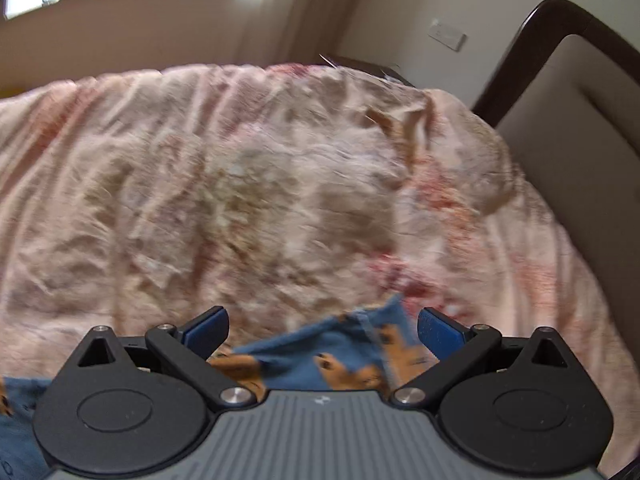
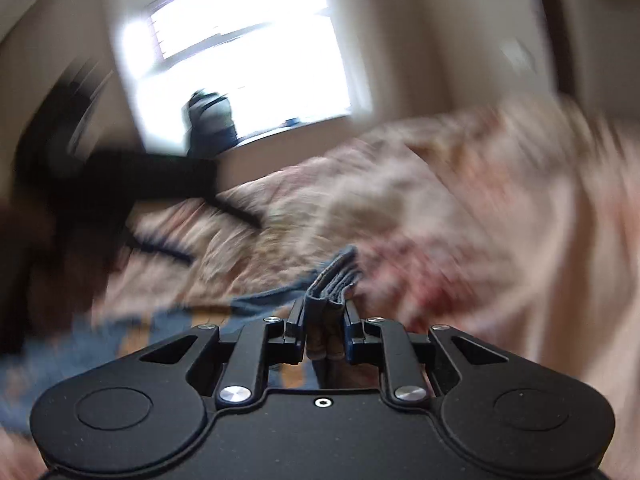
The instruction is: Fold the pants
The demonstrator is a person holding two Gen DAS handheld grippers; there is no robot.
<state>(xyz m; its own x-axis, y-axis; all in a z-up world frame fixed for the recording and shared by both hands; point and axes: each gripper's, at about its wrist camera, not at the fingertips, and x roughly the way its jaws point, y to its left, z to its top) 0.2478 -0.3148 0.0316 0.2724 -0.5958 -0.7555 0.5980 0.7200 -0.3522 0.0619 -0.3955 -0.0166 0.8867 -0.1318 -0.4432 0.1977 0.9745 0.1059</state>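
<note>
Two grippers: left gripper [image 1: 323, 326] spread wide over the pants [image 1: 320, 354]; right gripper [image 2: 323, 322] clamped on a bunched edge of them.
Surface: rumpled pink blanket [image 1: 240, 184].
Edges: headboard [image 1: 560, 60] to the right, window [image 2: 240, 60] beyond the bed.

One pants [image 1: 320, 356], blue with orange print. One pink bedspread [image 1: 200, 200]. One headboard [image 1: 560, 60], 2 o'clock. One window [image 2: 248, 52], 12 o'clock. Two grippers: left gripper [image 1: 322, 326], right gripper [image 2: 322, 320].
</note>
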